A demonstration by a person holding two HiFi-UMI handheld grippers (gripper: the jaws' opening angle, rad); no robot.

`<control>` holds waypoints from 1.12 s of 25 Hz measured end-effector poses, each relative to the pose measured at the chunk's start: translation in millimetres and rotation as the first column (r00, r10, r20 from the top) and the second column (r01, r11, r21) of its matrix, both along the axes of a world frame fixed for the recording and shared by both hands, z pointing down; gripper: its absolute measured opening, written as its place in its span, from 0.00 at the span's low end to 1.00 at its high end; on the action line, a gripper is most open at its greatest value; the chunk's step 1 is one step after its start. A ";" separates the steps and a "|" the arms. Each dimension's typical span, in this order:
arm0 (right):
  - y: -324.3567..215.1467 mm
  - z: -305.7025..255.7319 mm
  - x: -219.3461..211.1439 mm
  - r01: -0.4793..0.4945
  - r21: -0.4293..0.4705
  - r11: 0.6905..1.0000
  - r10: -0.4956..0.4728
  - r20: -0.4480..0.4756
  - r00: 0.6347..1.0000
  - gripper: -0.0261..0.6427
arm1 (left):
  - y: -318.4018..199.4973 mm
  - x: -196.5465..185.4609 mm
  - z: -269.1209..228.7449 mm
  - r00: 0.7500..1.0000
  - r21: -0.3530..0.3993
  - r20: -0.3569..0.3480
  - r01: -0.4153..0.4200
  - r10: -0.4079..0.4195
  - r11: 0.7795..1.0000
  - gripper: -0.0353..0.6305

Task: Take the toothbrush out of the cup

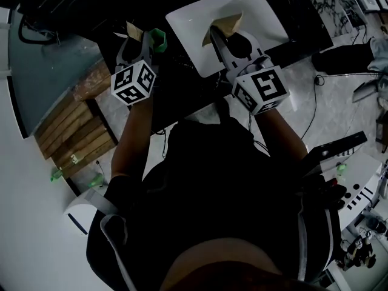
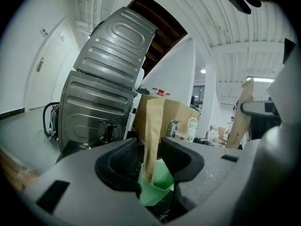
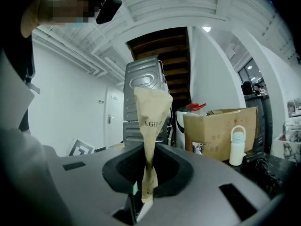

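Progress: your right claw (image 3: pixel 149 166) pinches one paper-wrapped toothbrush (image 3: pixel 151 117), already clear of the cup, over the white tray (image 1: pixel 260 11). Your left claw (image 2: pixel 149 160) gapes wide around the green cup (image 2: pixel 157 189). A second wrapped brush (image 2: pixel 153 126) stands inside, probably next.

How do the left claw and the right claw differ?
The left claw is open around a green cup with a paper packet in it; the right claw is shut on a twisted paper packet. The left is beside the white tray, the right over it.
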State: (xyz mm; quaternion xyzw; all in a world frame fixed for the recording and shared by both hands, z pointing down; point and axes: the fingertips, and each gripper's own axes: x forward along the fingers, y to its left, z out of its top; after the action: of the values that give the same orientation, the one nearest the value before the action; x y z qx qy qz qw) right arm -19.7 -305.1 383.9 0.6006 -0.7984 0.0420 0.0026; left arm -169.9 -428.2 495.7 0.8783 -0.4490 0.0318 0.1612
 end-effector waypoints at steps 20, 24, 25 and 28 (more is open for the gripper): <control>5.4 8.9 14.0 -0.056 -0.029 0.998 0.056 -0.010 0.998 0.11 | -21.4 -4.0 5.6 1.000 0.015 -0.004 0.027 -0.027 1.000 0.10; 11.0 6.4 21.0 -0.058 -0.022 0.998 0.058 0.012 0.998 0.11 | -18.3 -7.0 -4.5 0.999 0.013 -0.025 0.043 -0.042 0.999 0.10; 13.8 5.5 23.2 -0.056 -0.022 0.998 0.057 0.017 0.998 0.11 | -15.7 -6.6 -9.5 0.999 0.018 -0.026 0.046 -0.045 0.999 0.10; 19.6 2.8 27.1 -0.040 -0.030 0.999 0.041 0.035 0.999 0.11 | -11.6 -7.8 -28.4 0.997 0.075 -0.002 0.073 -0.073 0.995 0.10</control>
State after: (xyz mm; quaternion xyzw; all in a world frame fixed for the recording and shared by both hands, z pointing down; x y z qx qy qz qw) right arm 7.4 -285.5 386.7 0.6159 -0.7852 0.0644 -0.0038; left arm -177.7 -439.8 467.4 0.8668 -0.4816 0.0094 0.1291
